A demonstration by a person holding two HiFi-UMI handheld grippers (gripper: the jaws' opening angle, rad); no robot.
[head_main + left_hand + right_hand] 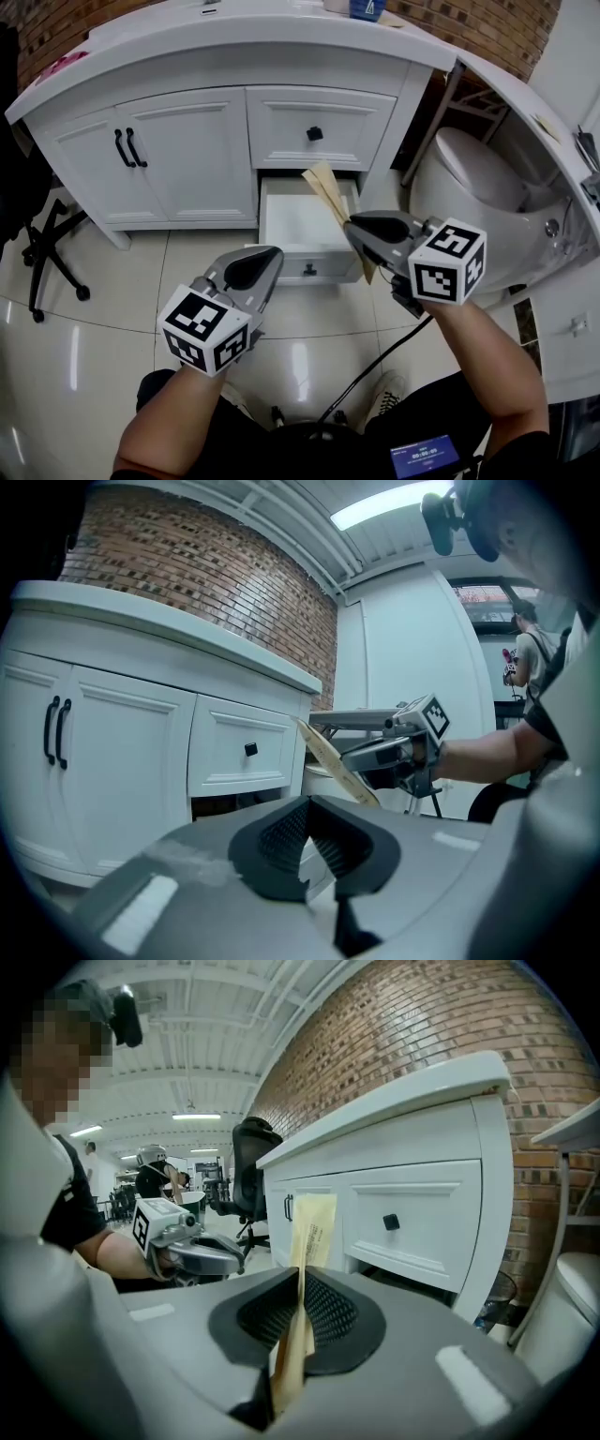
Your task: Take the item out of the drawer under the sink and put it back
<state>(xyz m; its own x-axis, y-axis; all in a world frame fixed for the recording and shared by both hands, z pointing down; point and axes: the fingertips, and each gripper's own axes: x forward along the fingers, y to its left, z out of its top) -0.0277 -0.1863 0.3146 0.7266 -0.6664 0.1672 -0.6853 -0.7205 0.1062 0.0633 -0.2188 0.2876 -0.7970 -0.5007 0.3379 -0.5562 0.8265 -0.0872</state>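
One yellow packet [325,187] is clamped by the right gripper [352,228] above the open drawer [286,225]; the left gripper [270,255], before the drawer, is closed and empty.

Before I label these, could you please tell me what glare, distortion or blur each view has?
Head view: bright glare spots on the floor tiles, and the fisheye bows the vanity. Left gripper view: dark vignetted corners, and the ceiling light is blown out. Right gripper view: the envelope goes soft near the jaws, and the corners darken too.
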